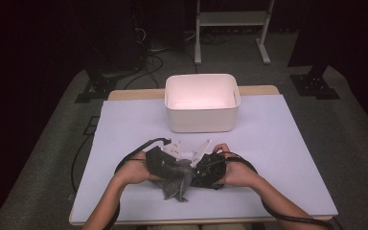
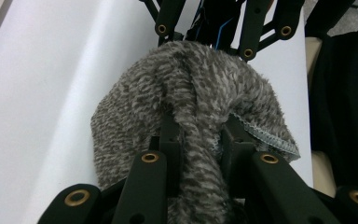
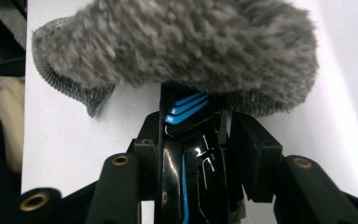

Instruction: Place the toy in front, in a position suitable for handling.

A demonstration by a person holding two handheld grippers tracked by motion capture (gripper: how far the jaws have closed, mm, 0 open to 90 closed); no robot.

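A grey fuzzy sock [image 1: 175,184] hangs between both grippers over the front middle of the table. My left gripper [image 1: 182,168] is shut on it; in the left gripper view the jaws [image 2: 198,135] pinch a bunched fold of the sock [image 2: 191,88]. Facing it is my right gripper [image 1: 192,170], also seen opposite in the left gripper view [image 2: 209,44]. In the right gripper view the right gripper [image 3: 196,126] is closed on a glossy black piece with blue stripes [image 3: 191,154], whose top end is hidden under the sock [image 3: 182,42].
A white open bin [image 1: 201,103] stands at the back middle of the pale mat [image 1: 124,124] covering the table. Cables trail from both grippers toward the front edge. A white frame [image 1: 230,19] stands on the floor behind the table.
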